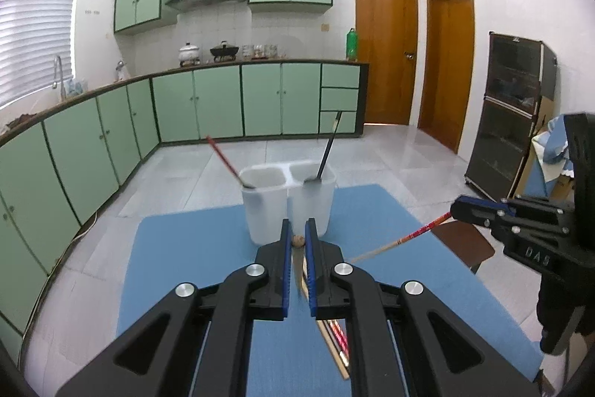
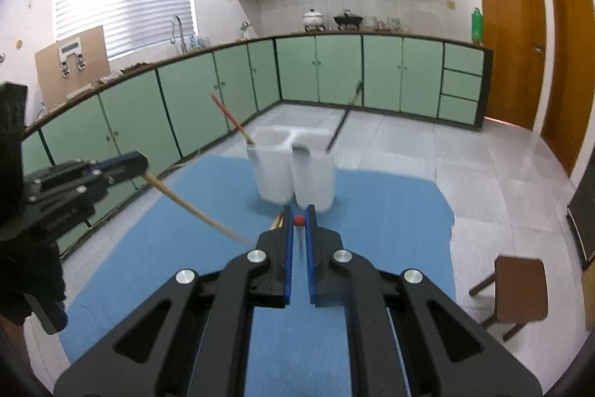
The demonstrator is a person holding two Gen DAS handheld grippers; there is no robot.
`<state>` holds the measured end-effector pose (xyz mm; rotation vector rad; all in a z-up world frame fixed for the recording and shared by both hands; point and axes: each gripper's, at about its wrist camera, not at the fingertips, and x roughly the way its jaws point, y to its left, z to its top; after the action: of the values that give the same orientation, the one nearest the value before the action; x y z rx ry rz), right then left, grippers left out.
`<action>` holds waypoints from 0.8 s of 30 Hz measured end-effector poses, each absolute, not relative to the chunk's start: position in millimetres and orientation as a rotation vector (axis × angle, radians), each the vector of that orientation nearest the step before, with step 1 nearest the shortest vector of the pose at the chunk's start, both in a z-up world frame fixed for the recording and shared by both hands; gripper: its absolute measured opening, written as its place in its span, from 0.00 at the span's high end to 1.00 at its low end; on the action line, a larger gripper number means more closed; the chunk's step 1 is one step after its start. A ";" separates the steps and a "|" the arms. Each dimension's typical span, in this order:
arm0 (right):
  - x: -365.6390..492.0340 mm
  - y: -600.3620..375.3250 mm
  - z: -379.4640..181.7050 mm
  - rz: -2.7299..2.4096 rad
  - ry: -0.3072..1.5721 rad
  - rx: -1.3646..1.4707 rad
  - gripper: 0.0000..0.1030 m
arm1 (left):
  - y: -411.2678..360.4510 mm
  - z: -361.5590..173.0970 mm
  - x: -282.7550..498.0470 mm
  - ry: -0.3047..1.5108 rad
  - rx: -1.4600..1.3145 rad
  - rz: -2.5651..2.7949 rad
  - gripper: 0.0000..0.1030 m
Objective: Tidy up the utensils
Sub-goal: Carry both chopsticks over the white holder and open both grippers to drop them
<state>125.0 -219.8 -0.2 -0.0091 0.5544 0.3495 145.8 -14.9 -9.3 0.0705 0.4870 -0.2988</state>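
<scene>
A white two-compartment holder (image 1: 290,207) (image 2: 293,173) stands on the blue mat (image 1: 208,266) (image 2: 390,211). Its left compartment holds a red chopstick (image 1: 223,159) and its right one a black utensil (image 1: 329,147). My left gripper (image 1: 297,229) (image 2: 143,168) is shut on a pale wooden chopstick (image 1: 297,241) (image 2: 193,211), held in the air short of the holder. To its right, my right gripper (image 2: 298,214) (image 1: 455,209) is shut on a red-patterned chopstick (image 1: 409,235) (image 2: 298,220). More chopsticks (image 1: 336,341) lie on the mat under the left gripper.
A brown stool (image 2: 520,289) (image 1: 465,244) stands at the mat's right side. Green base cabinets (image 1: 111,151) run along the left and far walls. A dark glass-front cabinet (image 1: 509,114) stands at the right beside two wooden doors (image 1: 386,51).
</scene>
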 end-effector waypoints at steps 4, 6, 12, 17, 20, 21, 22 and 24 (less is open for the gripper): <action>143.3 -220.9 24.1 0.410 0.560 0.008 0.95 | -17.6 1.9 160.1 0.477 0.080 -0.311 0.93; 151.8 -219.2 34.1 0.436 0.564 0.015 0.95 | -17.0 7.2 167.5 0.473 0.073 -0.320 0.93; 171.6 -217.4 69.2 0.482 0.538 0.022 0.95 | -16.9 24.2 175.5 0.446 0.070 -0.341 0.93; 193.4 -219.7 108.2 0.483 0.463 0.021 0.95 | -16.3 54.8 189.7 0.373 0.072 -0.344 0.93; 212.4 -221.6 129.4 0.474 0.423 0.036 0.95 | -18.5 77.1 203.2 0.319 0.070 -0.345 0.93; 220.3 -222.3 136.5 0.463 0.407 0.040 0.95 | -19.7 84.8 210.2 0.300 0.072 -0.345 0.93; 226.0 -223.8 140.6 0.455 0.395 0.043 0.95 | -21.1 92.5 220.1 0.286 0.073 -0.347 0.93; 242.1 -224.0 151.6 0.436 0.365 0.050 0.95 | -23.4 104.0 235.5 0.268 0.068 -0.344 0.93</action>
<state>242.1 -224.0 151.6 0.0499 0.3650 0.4356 235.5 -23.4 104.0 0.0676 0.2682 -0.3436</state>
